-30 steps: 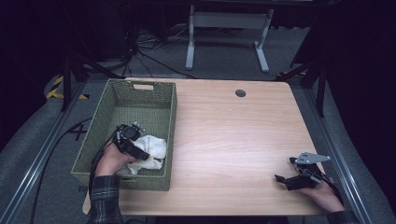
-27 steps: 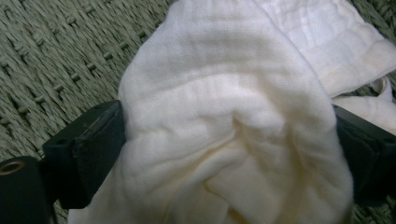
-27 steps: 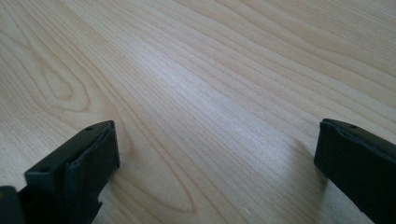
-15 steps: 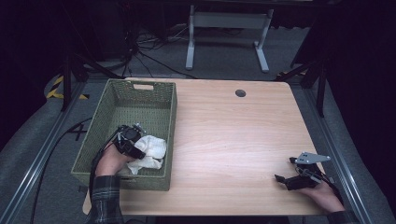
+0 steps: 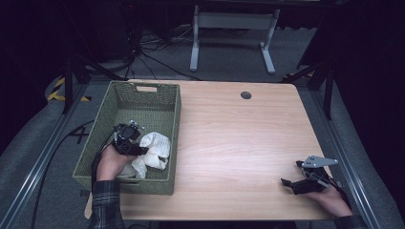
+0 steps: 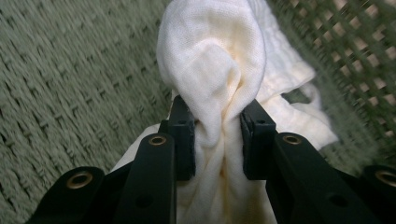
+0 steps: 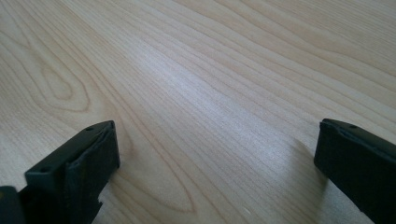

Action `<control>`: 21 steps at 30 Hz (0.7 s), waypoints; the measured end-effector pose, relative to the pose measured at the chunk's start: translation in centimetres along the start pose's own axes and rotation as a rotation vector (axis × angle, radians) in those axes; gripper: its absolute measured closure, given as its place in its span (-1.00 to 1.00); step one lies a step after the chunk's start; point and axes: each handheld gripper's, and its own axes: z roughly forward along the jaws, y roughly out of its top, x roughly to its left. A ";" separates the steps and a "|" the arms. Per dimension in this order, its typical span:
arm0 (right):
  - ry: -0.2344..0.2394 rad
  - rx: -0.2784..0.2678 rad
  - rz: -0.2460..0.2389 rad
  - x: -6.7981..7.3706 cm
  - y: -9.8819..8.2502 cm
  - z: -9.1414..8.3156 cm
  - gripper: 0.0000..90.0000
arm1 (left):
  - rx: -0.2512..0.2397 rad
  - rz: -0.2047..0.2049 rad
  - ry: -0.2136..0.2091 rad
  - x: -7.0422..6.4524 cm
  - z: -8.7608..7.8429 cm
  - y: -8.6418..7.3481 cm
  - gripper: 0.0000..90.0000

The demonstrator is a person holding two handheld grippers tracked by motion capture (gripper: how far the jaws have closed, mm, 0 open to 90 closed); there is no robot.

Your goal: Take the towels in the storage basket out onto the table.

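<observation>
A cream-white cloth (image 5: pixel 154 150) lies crumpled in the near right corner of the green woven basket (image 5: pixel 143 95). My left gripper (image 5: pixel 141 149) reaches into the basket from the near side; its jaws have just been closing, and they now pinch a bunched fold of the cloth (image 6: pixel 217 93). The left gripper (image 6: pixel 215 126) has both pads pressed into the fabric. My right gripper (image 5: pixel 295 177) rests low at the table's near right corner with its jaws wide apart. In the right gripper view, the right gripper (image 7: pixel 217 149) has only bare wood between its jaws.
The wooden table (image 5: pixel 239 138) has a round cable hole (image 5: pixel 246 95) near its far edge. The basket stands along the table's left side, its walls closing in around my left gripper. A metal stand (image 5: pixel 231 21) and cables lie on the floor beyond.
The left gripper's jaws have drawn together on the cloth, which is bunched up a little more. The right hand has not moved.
</observation>
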 end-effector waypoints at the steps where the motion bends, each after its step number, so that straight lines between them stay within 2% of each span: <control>1: 0.001 0.000 0.001 0.0 0.0 0.0 -0.99 | -0.021 -0.005 -0.007 0.0 -0.3 0.0 0.58; 8: 0.000 0.000 0.001 0.0 0.0 0.0 -0.99 | -0.169 -0.017 -0.012 0.2 -2.1 -0.1 0.58; 10: 0.000 0.000 0.000 0.0 0.0 0.0 -0.99 | -0.195 -0.027 -0.014 0.1 -2.5 -0.1 0.58; 14: 0.000 0.000 0.000 0.0 0.0 0.0 -0.99 | -0.260 -0.016 -0.014 -0.1 -3.6 0.0 0.58; 18: 0.000 0.000 0.000 0.0 0.0 0.0 -0.99 | -0.330 -0.019 -0.035 -0.2 -4.5 0.1 0.58; 21: 0.000 0.000 0.000 0.0 0.0 0.0 -0.99 | -0.353 -0.011 -0.029 -0.4 -5.0 0.4 0.59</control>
